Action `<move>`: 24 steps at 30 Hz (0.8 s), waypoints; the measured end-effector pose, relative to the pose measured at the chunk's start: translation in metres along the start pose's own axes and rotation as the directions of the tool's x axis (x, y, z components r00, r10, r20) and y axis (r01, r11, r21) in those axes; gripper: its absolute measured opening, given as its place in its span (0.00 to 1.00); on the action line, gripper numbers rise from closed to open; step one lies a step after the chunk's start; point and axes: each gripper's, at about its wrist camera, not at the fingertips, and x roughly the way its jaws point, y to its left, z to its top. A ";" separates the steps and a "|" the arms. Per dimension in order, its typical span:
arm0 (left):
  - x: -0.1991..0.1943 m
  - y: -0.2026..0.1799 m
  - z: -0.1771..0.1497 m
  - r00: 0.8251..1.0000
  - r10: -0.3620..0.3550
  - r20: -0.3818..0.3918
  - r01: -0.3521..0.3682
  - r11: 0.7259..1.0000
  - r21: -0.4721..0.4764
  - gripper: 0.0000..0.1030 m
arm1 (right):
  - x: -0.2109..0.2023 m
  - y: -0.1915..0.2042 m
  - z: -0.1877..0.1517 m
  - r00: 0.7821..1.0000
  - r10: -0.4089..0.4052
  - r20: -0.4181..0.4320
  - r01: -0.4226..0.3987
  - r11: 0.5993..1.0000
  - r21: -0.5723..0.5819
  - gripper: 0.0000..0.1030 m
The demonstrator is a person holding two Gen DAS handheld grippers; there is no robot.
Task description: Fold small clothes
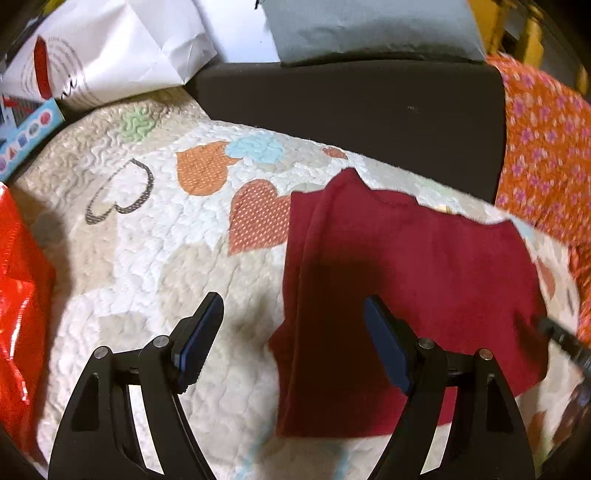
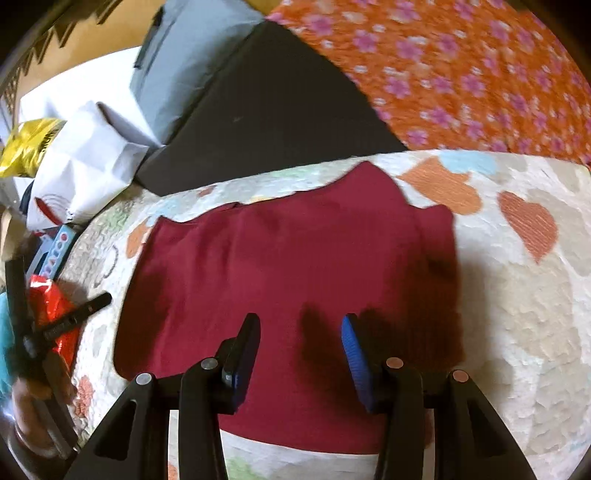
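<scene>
Here, a dark red garment (image 2: 288,266) lay spread flat on a cream quilt (image 1: 155,236) patterned with orange and blue hearts, its upper edge pointing toward a dark cushion (image 1: 351,122) at the back. The left claw (image 1: 293,321) hovered above the garment's left edge with its jaws wide apart and nothing between them; one blue-padded finger hung over bare quilt, the other over red cloth. The right claw (image 2: 301,334) hung over the garment's lower middle, its jaws apart by a narrower gap and gripping nothing, their shadows falling on the fabric below. In the right wrist view the left claw appeared at the far left edge, held in a person's hand (image 2: 33,417) beside a shiny red bag (image 2: 55,314). An orange cloth with pink flowers (image 2: 461,74) lay at the quilt's far right side, touching the dark cushion. A white paper bag (image 1: 110,51) and a grey pillow (image 1: 369,29) rested behind the quilt, and a light blue box (image 1: 29,140) sat near the quilt's left edge.
</scene>
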 end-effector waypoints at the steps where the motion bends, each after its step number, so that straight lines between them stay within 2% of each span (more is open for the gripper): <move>1: -0.001 -0.003 -0.002 1.000 0.014 0.005 -0.014 1.000 0.028 0.76 | 0.001 0.004 0.000 1.000 0.005 0.005 -0.005 1.000 0.009 0.43; 4: -0.003 -0.003 -0.005 0.998 0.044 0.043 -0.048 0.996 0.082 0.76 | 0.005 0.013 -0.002 1.000 0.007 0.012 -0.007 1.000 0.014 0.43; 11: -0.006 0.014 -0.006 0.991 0.086 0.103 -0.097 0.989 0.112 0.76 | 0.037 0.060 0.006 0.998 0.057 -0.040 -0.060 0.996 -0.073 0.43; 17: 0.008 0.023 -0.003 0.987 0.117 0.106 -0.132 0.980 0.148 0.76 | 0.063 0.108 0.026 0.994 0.105 -0.037 -0.110 0.982 -0.151 0.43; 20: 0.017 0.029 -0.002 0.986 0.135 0.098 -0.149 0.977 0.152 0.76 | 0.070 0.128 0.038 0.993 0.119 -0.001 -0.118 0.976 -0.186 0.43; 24: 0.028 0.037 0.001 0.992 0.116 0.053 -0.122 0.984 0.127 0.76 | 0.086 0.142 0.056 0.990 0.143 0.005 -0.139 0.973 -0.184 0.43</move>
